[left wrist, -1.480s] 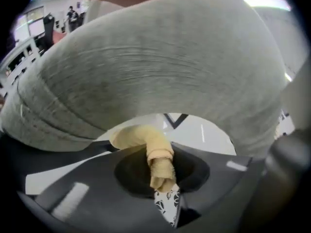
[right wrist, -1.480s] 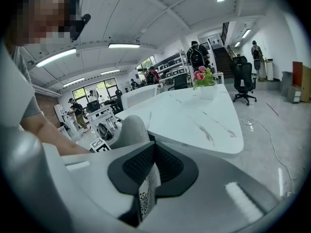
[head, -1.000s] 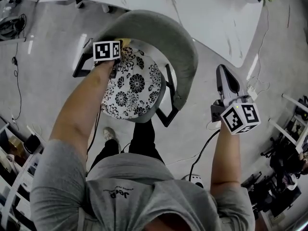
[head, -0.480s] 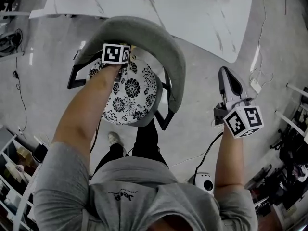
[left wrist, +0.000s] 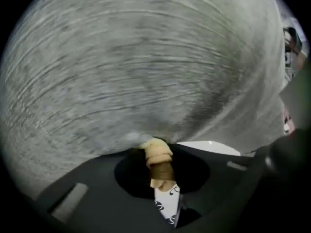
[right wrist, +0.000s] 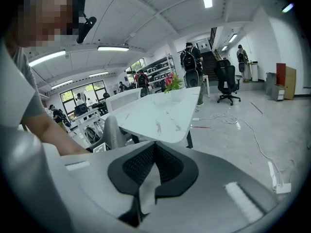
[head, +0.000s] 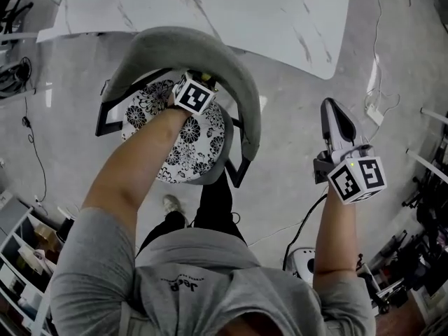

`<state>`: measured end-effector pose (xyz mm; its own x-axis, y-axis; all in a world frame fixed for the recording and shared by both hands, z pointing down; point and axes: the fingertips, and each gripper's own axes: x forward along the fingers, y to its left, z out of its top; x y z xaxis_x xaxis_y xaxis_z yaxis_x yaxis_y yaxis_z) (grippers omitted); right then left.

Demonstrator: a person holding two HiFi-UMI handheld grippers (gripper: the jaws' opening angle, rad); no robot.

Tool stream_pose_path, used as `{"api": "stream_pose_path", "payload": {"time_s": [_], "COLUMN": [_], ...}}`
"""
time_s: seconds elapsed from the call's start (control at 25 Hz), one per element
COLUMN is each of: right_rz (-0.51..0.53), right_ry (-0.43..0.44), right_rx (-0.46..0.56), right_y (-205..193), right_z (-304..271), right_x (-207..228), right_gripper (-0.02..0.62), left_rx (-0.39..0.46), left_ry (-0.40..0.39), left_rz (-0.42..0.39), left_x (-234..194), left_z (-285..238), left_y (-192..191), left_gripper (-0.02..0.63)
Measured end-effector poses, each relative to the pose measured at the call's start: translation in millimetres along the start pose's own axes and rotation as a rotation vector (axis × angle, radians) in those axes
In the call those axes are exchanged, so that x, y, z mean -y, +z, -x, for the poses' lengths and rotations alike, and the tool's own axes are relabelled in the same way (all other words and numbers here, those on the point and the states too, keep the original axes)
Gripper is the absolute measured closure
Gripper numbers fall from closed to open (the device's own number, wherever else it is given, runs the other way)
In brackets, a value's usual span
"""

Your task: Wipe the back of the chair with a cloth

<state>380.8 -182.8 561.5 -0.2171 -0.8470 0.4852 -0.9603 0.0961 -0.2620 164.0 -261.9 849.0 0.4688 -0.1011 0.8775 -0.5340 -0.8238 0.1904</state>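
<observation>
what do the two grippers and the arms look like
The left gripper is dark grey with black jaws; the right gripper is light grey with black ribbed jaws. Each carries a white cube with black square markers. The T-shirt is grey, short-sleeved.

Your left gripper [head: 198,82] has swept rightward along the inner face of the grey chair back [head: 234,65]. A second ago it was at the back's left shoulder; now it is near the middle of the curve, and the tan cloth [left wrist: 158,154] pinched in its fingers has gone with it. The gripper's marker cube [head: 194,95] has turned from square-on to a diamond tilt. Your left forearm [head: 150,152] now crosses more of the flower-patterned seat [head: 208,140].
</observation>
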Motion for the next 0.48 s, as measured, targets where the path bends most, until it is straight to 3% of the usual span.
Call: {"api": "stream_pose_path", "payload": {"time_s": [0.28, 0.48], "right_rz": [-0.01, -0.011], "right_ry": [-0.011, -0.002], "right_rx": [0.019, 0.033], "right_y": [-0.5, -1.3], "right_z": [13.8, 17.9], "right_x": [4.0, 0.3], "right_gripper": [0.597, 0.597], "left_rx": [-0.048, -0.016], "left_ry": [-0.143, -0.241], "left_rz": [-0.38, -0.682], "left_x": [90.6, 151.2], "left_z": [-12.0, -7.4], "left_y": [-11.4, -26.6], "left_gripper": [0.497, 0.497]}}
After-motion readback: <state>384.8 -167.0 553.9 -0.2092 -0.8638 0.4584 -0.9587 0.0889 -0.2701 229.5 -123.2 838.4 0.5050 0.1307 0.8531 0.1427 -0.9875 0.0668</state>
